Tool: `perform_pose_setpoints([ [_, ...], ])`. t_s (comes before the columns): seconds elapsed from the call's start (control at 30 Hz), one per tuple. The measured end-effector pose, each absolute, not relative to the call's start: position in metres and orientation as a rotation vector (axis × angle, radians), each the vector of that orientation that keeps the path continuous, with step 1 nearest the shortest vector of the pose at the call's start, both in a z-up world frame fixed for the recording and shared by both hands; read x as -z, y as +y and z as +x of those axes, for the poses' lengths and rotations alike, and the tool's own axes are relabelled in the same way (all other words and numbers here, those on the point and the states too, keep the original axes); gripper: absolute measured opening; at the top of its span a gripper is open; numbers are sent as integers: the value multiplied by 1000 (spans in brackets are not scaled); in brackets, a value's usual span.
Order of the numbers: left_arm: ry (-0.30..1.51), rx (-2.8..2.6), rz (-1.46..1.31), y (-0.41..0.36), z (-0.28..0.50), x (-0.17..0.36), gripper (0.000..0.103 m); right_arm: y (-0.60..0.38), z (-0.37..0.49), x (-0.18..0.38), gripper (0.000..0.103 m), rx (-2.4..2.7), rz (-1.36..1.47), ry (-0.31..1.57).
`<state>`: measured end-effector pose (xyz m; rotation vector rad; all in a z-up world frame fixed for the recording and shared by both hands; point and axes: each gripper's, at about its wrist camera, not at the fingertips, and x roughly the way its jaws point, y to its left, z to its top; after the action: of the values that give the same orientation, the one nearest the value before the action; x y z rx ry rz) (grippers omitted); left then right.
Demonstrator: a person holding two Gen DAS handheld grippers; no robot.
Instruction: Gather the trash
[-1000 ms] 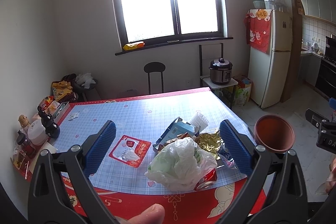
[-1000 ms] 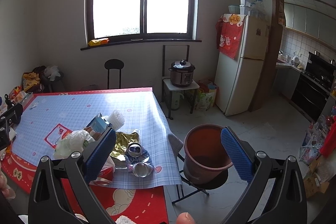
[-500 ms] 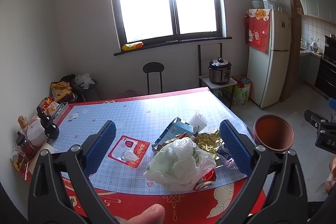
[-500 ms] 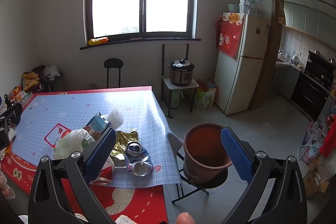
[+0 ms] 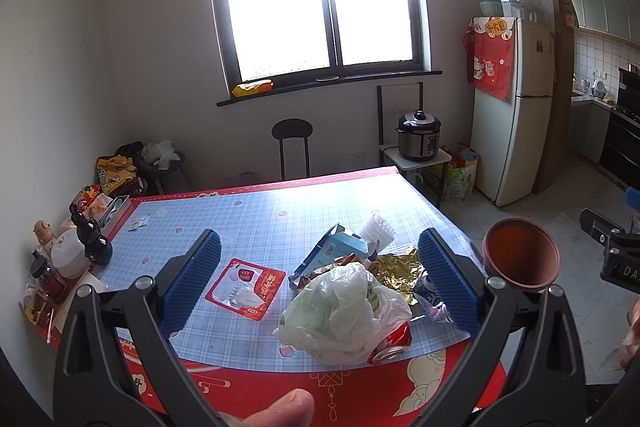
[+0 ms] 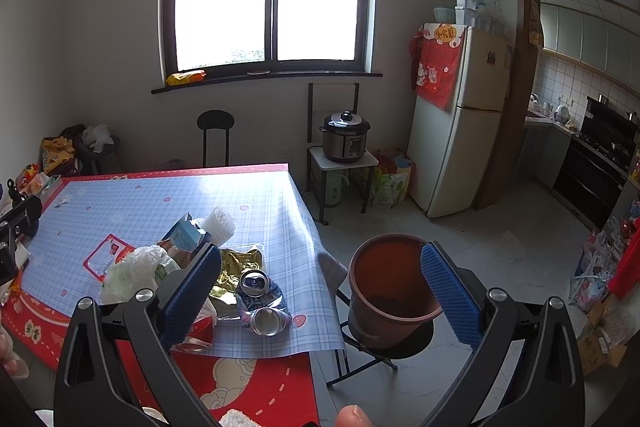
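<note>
Hovering left gripper spread wide over plastic bag, right gripper likewise agape

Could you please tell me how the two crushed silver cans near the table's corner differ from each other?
The farther can shows its top with the opening facing up, while the nearer can shows a plain round end facing the camera. The farther can lies against the gold wrapper; the nearer can lies closer to the table edge. Both are dented and lie on the tablecloth.

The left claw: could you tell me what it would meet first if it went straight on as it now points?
Probably the crumpled white plastic bag on the trash pile: it sits lowest between the open left claw fingers, though depth is unclear.
</note>
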<state>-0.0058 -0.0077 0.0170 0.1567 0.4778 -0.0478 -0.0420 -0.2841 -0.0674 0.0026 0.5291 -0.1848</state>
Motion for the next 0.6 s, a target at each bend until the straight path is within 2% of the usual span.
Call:
perform_pose_setpoints([
  [0.6, 507, 107, 106, -2, 5, -12, 98, -286, -34, 67, 99, 179, 6, 554],
])
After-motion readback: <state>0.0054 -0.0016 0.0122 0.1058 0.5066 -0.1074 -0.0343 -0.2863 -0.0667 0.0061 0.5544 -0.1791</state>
